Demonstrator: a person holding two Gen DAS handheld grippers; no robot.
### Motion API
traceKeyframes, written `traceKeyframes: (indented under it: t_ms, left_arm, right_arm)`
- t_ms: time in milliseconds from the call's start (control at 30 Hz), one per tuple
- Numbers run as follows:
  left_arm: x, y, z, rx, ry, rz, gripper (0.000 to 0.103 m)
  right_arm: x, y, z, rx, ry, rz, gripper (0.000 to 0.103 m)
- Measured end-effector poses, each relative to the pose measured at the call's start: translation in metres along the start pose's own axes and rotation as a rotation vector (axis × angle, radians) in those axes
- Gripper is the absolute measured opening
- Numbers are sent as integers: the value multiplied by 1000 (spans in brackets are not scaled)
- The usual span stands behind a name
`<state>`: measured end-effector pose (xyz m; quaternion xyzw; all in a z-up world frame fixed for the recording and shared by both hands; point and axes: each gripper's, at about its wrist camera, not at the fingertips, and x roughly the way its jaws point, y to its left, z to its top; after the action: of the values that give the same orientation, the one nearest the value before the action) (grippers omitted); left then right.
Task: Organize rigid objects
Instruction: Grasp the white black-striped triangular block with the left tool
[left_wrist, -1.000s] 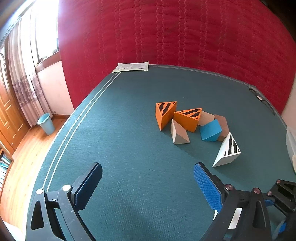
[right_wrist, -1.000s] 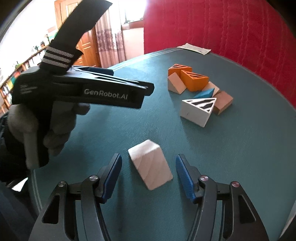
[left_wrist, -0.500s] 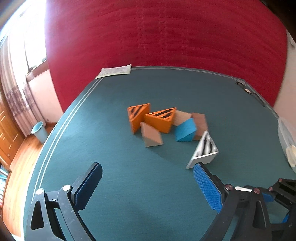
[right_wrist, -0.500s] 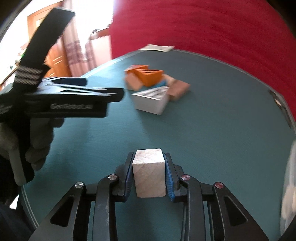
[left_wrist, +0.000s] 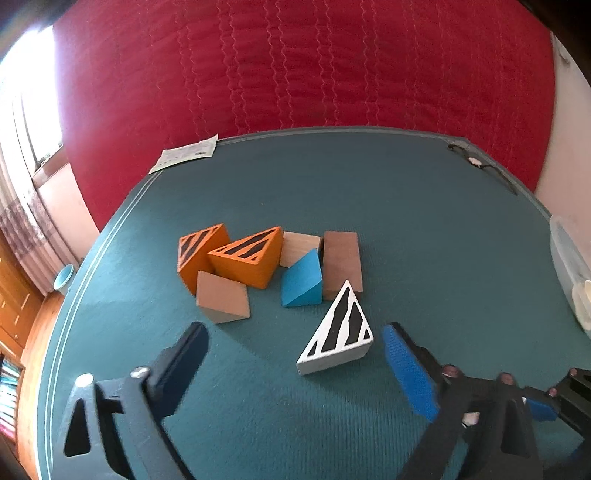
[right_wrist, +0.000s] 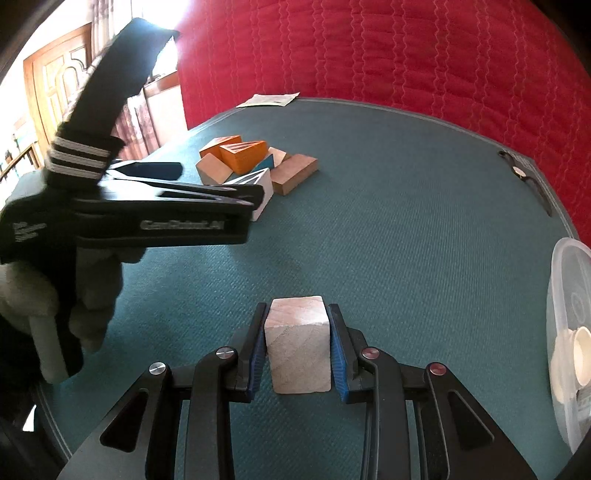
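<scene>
While the right gripper (right_wrist: 298, 345) has its jaws closed snug on a pale wooden block (right_wrist: 297, 349), pads pressed on two opposite flat sides, the block hangs over the near part of the green table (right_wrist: 406, 221), well apart from the pile. It looks like solid unfinished wood: stiff, light, not fragile, a bit grippy on the rubber pads; flat parallel faces are the place to hold, as now. The left gripper (left_wrist: 295, 354) has just been closing a little but stands wide apart, nothing pressed; the white zebra-striped wedge (left_wrist: 338, 334) lies between the fingers, nearer the right one, touching neither that I can tell. Wedges likely handle the same but sloped faces could slip, so I'd grip across the flat triangular ends. Count, pile toward the table's middle: two orange striped wedges (left_wrist: 245, 258), one white striped wedge, one blue wedge (left_wrist: 301, 282), one brown rectangular block (left_wrist: 341, 260), two plain tan blocks (left_wrist: 221, 301), one half hidden behind the blue; plus the held block, eight in all. One clear plastic container (right_wrist: 570, 332) at the right edge, one paper sheet (left_wrist: 186, 155) at the far left corner.
</scene>
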<state>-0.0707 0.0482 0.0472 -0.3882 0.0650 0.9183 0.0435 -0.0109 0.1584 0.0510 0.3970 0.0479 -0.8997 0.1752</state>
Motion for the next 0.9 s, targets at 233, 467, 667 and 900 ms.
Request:
traceKeyframes:
  t_ms: [233,467,667,900]
  left_arm:
    - [11,-5,-3,2,40,-46,54]
    - [5,-6,-8,1,13,-76,43]
    - [-3,-3,-10,-9,-23,-93,43]
    - [-6,0,-11,-26,-42,-102,42]
  right_arm:
    - [0,-1,0,11,-3,13,32]
    - [1,-3,-2,16,-6,18,32]
    - [1,-7,-3,37,-11,31,32]
    - [-4,-10,-2,60,-34,38,31]
